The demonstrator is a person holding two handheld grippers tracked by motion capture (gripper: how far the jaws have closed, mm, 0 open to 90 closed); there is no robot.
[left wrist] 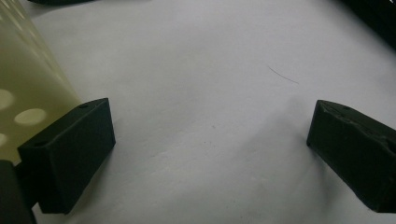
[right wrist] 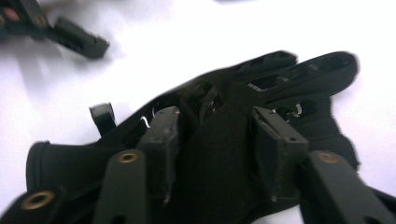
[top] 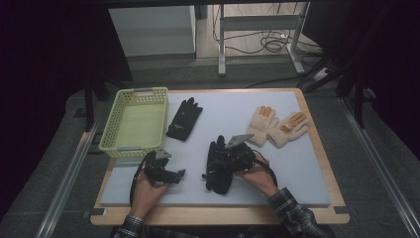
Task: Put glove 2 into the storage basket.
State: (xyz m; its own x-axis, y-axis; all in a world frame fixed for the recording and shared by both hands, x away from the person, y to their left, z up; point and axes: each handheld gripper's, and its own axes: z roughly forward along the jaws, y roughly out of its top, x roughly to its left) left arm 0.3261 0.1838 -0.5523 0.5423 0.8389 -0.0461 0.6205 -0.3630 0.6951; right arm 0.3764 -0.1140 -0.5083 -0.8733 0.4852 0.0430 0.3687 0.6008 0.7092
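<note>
Four gloves lie on the counter [top: 307, 168] in the high view: two black and two cream.

One black glove [top: 184, 119] rests flat in the upper middle of the frame, just right of the single pale green basket [top: 110, 130], which sits at the upper left of the counter. The other black glove, the lower black glove [top: 217, 171], lies at lower centre, under the right claw [top: 218, 166]. In the right gripper view this glove [right wrist: 224, 154] spreads across the centre of the frame, its fingers reaching to the upper right, and the two jaws stand on either side of a fold of its fabric. They are about half apart; the picture is blurred, and the pads look close to the cloth without clearly squeezing it.

The two cream gloves [top: 277, 126] lie side by side, touching, at the upper right of the counter, their fingertips orange.

The left claw [top: 179, 174] sits at lower left of the high view, below the basket and well left of the lower black glove. In the left gripper view its jaws stand wide, with bare white counter between them and the basket wall [left wrist: 28, 93] just beside the left-hand jaw.
</note>
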